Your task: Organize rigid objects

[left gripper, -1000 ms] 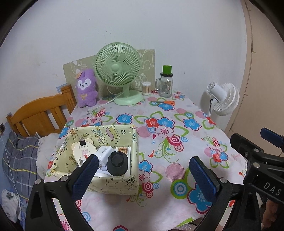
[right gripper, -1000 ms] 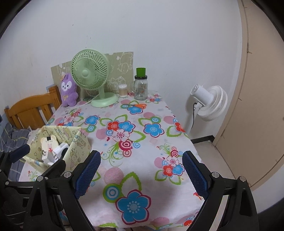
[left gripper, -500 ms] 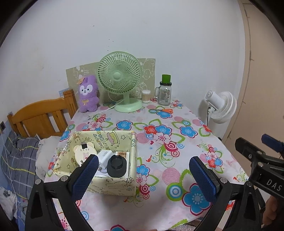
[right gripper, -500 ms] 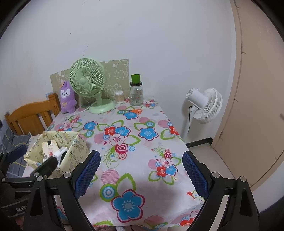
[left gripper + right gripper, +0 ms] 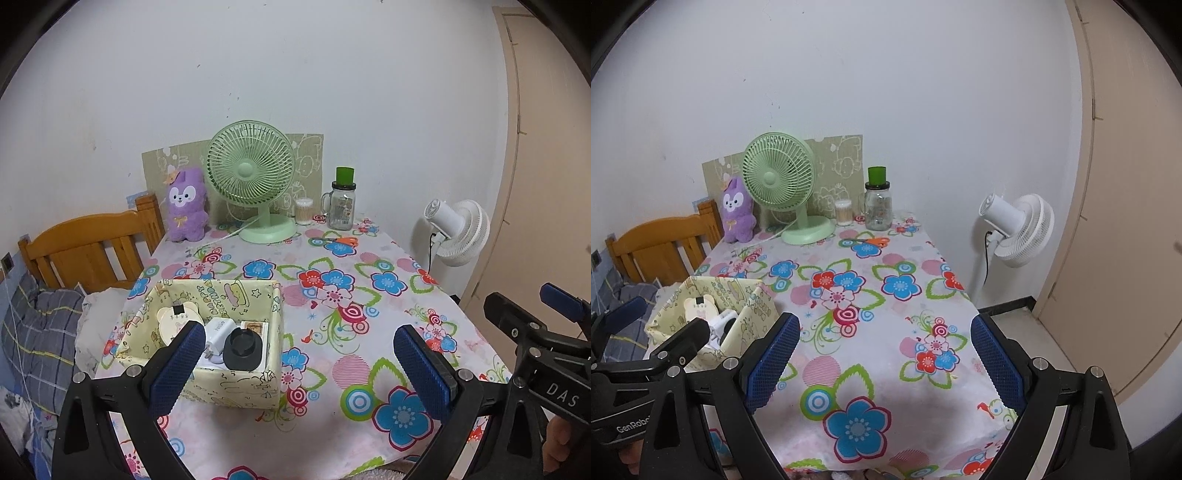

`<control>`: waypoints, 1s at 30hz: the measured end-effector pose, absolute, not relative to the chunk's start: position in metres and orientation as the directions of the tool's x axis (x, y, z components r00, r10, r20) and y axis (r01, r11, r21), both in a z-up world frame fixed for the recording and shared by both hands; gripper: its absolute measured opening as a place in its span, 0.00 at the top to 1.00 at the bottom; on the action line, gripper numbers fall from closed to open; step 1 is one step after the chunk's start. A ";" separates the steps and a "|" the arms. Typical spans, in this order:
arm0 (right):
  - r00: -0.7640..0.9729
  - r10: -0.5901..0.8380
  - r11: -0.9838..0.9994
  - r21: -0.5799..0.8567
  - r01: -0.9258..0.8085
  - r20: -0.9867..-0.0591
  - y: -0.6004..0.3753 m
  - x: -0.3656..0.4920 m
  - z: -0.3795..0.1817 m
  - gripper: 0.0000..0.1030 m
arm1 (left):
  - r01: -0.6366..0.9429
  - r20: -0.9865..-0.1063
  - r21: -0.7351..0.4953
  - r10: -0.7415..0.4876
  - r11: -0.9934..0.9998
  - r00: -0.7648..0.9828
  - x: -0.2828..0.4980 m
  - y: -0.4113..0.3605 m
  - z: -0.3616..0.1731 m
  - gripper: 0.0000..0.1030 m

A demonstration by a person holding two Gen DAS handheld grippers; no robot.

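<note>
A pale yellow patterned box point(image 5: 236, 384) point(image 5: 753, 314) stands near the front left of the flowered table point(image 5: 369, 280). Inside it lie a white charger point(image 5: 218, 330), a black round object point(image 5: 242, 349), a bear-shaped cream card point(image 5: 175, 317) and a small brown packet point(image 5: 255, 326). My left gripper point(image 5: 299, 363) is open above the table's front edge, its left finger in front of the box, nothing between its pads. My right gripper point(image 5: 886, 356) is open over the table's front right, empty. Orange scissors point(image 5: 343, 242) lie far back.
A green desk fan point(image 5: 255, 184), a purple plush toy point(image 5: 184, 205), a cotton-swab jar point(image 5: 303, 212) and a green-capped glass jar point(image 5: 341, 201) stand along the back wall. A wooden headboard point(image 5: 85, 254) and bedding are left; a white floor fan point(image 5: 458, 229) and a door are right.
Both grippers have drawn back and risen slightly, so the table and box look farther away. Both stay open and empty.
</note>
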State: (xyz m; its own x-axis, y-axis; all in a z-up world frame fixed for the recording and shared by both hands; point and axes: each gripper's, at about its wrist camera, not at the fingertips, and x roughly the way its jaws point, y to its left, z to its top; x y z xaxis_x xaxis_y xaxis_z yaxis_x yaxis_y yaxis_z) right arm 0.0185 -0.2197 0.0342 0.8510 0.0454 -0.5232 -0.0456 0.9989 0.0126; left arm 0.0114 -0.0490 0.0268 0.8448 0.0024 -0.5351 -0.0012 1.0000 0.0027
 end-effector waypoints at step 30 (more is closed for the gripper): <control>0.867 0.050 0.999 0.020 -0.046 -0.497 -0.217 0.021 0.035 0.07 | 0.007 -0.517 0.010 -0.001 1.000 0.856 0.013 -0.054 0.033 0.00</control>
State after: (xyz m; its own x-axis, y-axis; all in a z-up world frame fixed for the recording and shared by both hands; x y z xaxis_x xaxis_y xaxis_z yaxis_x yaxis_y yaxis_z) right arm 0.0208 -0.2168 0.0348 0.8665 0.0496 -0.4967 -0.0458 0.9988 0.0198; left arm 0.0133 -0.0536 0.0329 0.8561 -0.0012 -0.5168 0.0073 0.9999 0.0098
